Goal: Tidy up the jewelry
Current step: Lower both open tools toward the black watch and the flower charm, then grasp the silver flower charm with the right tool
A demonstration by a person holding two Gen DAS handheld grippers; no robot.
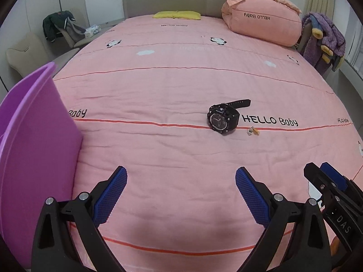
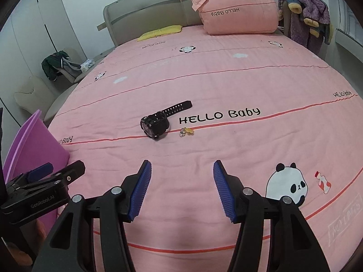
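A black wristwatch (image 1: 223, 118) (image 2: 156, 125) lies on the pink bedspread with its strap stretched out behind it. Just to its right sits a small silver and yellow trinket (image 1: 253, 131) (image 2: 186, 132). A purple bin (image 1: 34, 149) (image 2: 31, 149) stands on the bed at the left. My left gripper (image 1: 181, 176) is open with nothing between its blue pads, short of the watch. My right gripper (image 2: 182, 170) is also open and holds nothing, with the watch and trinket ahead of it. The two grippers hover side by side above the bed.
A folded pink quilt (image 1: 261, 20) (image 2: 236, 11) and a yellow pillow (image 1: 177, 14) lie near the headboard. Chairs with clothes (image 1: 61, 29) stand beside the bed at the left. Purple garments (image 2: 310, 13) hang on the right.
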